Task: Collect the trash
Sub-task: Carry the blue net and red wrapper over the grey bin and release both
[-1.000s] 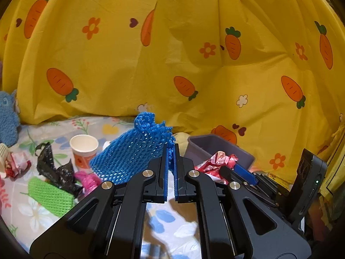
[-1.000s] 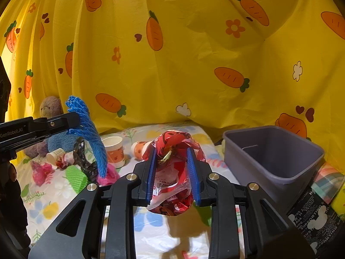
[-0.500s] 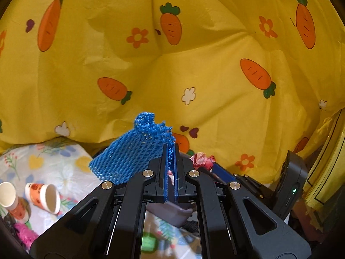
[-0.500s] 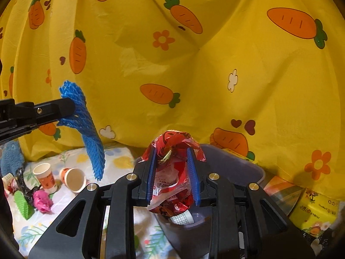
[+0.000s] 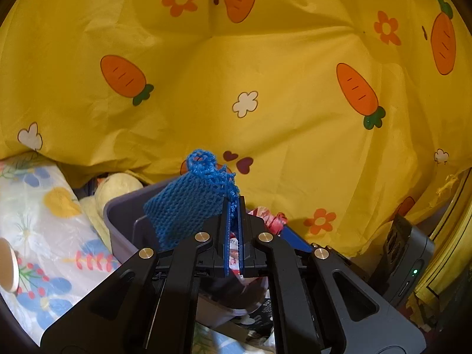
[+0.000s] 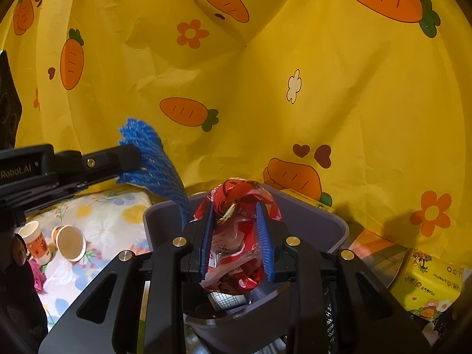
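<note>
Both grippers now over bin (image 6: 333,221) vs. bedsheet before: left (image 5: 233,206) pinching blue net (image 5: 188,206), right (image 6: 234,215) clamping red wrapper (image 6: 236,236).

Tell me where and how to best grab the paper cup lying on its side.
Pinch the rim of the tipped paper cup, coming from the near side where its open mouth faces. A finger can slip inside the mouth there. The upright cup stands close on its left, so avoid that side.

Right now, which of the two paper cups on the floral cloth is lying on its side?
The right-hand paper cup, its open mouth facing the camera; the left-hand cup beside it stands upright.
</note>
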